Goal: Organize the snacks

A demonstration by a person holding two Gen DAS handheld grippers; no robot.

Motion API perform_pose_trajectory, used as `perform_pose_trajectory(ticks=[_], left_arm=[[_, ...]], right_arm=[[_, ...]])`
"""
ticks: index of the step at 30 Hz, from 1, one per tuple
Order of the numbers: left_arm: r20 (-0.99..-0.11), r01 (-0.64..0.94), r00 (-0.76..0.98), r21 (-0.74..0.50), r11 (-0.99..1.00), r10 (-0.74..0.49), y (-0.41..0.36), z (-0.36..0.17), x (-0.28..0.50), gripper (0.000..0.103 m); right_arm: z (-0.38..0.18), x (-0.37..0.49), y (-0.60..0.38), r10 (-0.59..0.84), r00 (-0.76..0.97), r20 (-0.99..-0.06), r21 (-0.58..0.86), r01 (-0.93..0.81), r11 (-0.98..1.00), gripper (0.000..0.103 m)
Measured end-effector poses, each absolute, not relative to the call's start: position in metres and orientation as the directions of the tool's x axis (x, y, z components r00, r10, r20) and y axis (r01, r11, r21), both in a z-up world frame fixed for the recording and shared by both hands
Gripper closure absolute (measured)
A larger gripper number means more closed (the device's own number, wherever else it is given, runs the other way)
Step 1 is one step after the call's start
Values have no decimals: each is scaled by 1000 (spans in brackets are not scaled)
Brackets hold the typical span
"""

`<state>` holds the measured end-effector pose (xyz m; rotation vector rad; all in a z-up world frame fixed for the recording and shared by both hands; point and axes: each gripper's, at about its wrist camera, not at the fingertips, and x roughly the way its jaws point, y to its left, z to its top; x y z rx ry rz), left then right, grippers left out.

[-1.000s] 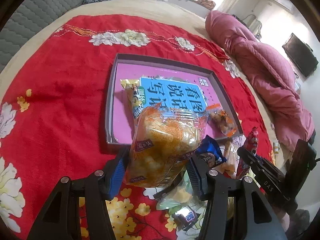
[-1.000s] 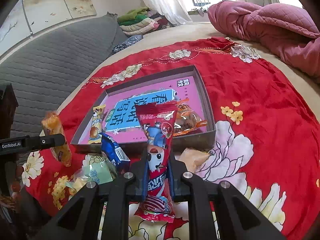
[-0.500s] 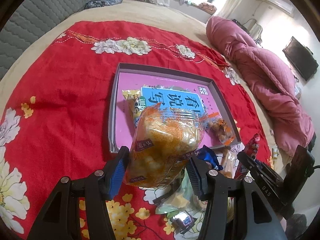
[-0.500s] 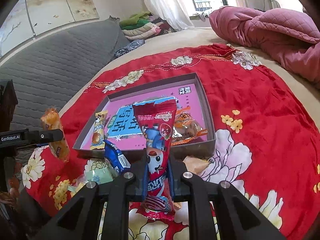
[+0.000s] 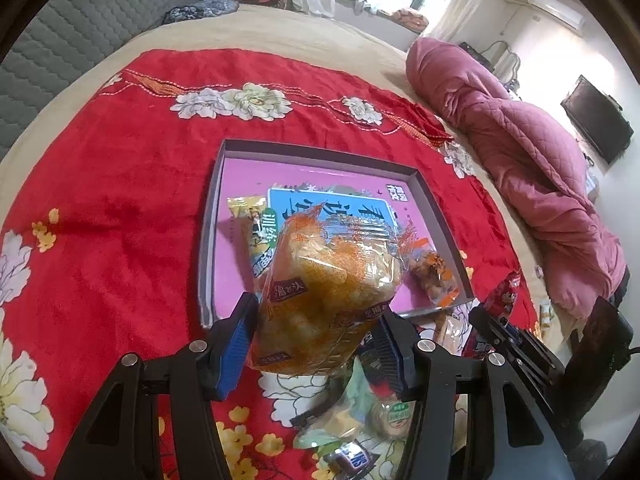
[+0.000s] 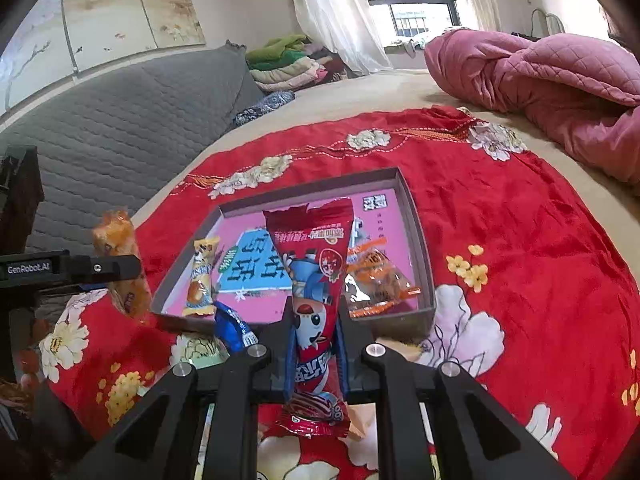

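Bedroom setting, folks: a bed spread with a red flowered blanket (image 5: 120, 200), and on it the shallow tray (image 5: 208, 240) with a pink bottom, lying straight ahead of both sets of tongs. The left tongs (image 5: 316, 344) are clamped on a puffy orange snack bag (image 5: 328, 292), held up off the blanket just short of the tray's near wall. My read: it's poised for a drop inside. The right tongs (image 6: 314, 344) are pinched tight on a slim red packet (image 6: 316, 300), gripped low on its body so the top stands upright over the tray's near edge. Already in the tray: a yellow packet (image 6: 200, 280) beyond and left of the right tongs, and a clear orange-printed bag (image 6: 372, 280) beyond and right. A blue wrapper (image 6: 232, 328) and a pale green packet (image 5: 352, 404) lie loose on the blanket between the tongs, not yet sorted. Both carries look close to delivery.
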<state>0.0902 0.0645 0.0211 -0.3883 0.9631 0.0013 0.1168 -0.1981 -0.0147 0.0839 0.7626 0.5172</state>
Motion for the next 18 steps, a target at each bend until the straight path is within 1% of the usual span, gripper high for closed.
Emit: perform_pose_trajectory(ticks=[12,18], left_arm=[[-801,-172,572,-327,929,-176,61,15,106,45],[-801,-165,568,-335,928,-188,58,12,116,45]], right_arm=[[1,131,-210,488,662,-569,284,-398,872,87],[0,142,-208,481,667,-568,285,-389,876,87]])
